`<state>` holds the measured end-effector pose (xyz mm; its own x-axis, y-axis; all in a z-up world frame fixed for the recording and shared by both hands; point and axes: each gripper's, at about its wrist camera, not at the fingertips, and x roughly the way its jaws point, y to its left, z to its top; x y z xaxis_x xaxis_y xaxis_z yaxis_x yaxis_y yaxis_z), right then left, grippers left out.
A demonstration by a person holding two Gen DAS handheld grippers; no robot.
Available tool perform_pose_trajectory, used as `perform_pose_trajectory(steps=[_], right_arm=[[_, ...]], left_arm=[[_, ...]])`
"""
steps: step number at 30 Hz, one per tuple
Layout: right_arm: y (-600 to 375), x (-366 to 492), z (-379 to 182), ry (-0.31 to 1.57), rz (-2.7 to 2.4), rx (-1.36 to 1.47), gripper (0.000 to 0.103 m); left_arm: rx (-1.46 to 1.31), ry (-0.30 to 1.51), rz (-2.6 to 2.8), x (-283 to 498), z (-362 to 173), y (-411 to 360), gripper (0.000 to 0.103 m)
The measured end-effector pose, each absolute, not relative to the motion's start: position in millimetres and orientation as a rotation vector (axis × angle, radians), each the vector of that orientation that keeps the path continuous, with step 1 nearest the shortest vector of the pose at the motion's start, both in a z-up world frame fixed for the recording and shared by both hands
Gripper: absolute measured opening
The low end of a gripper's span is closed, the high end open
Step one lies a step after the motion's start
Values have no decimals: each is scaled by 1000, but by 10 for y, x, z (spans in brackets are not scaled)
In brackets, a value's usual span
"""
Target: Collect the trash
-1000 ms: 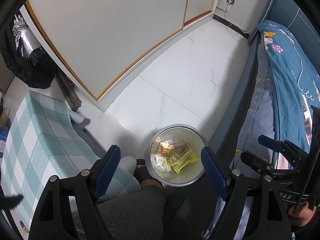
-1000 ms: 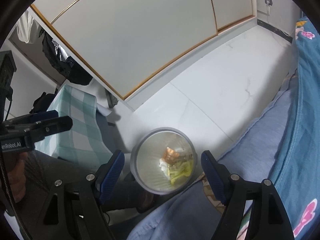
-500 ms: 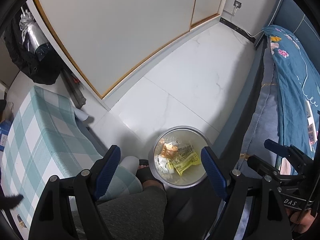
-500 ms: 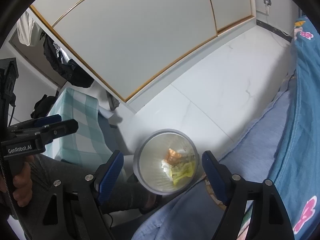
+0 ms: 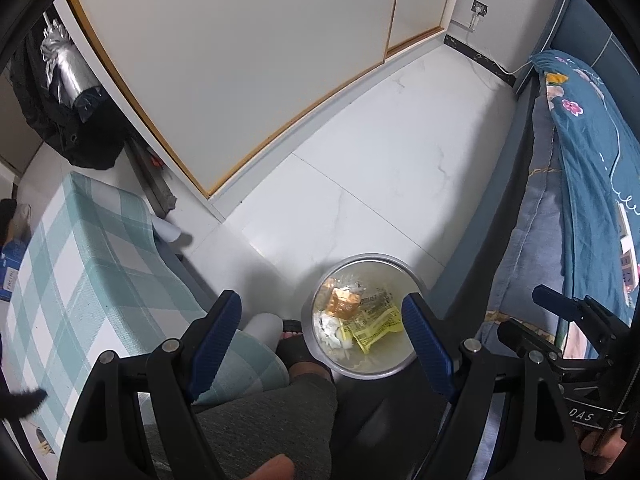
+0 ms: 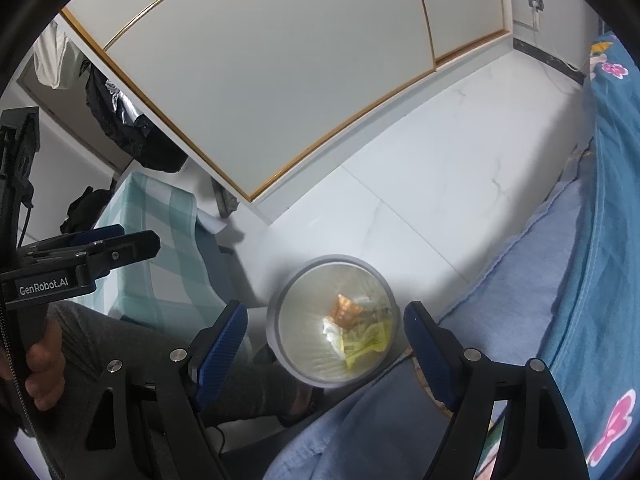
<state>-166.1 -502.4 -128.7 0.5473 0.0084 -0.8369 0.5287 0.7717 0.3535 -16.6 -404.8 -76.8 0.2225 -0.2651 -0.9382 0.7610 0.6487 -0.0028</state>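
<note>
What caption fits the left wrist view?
Open left gripper above a floor bin holding a yellow wrapper.

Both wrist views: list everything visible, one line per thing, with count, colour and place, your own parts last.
trash bin: one, grey, on the floor beside the bed.
yellow wrapper: one, yellow, inside the bin.
orange wrapper: one, orange, inside the bin.
crumpled tissue: one wad, white, inside the bin.
checked cloth: one, teal and white, draped over a surface at left.
wardrobe doors: white with wood trim, across the floor.
floor: white marbled tiles.
quilt: one, blue floral, on the bed.
black clothing: hanging, far left.
wall socket: one, far corner.
left gripper: black with blue pads, open.
right gripper: same, open.
</note>
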Motion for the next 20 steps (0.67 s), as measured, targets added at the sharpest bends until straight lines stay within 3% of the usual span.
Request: perform_pose_trajectory(steps=[20], right_arm=[[-5012,-1649,-1227,950,-340,620,81]], left_arm=[[486,1080,-769,-175,-670,-4026,80]])
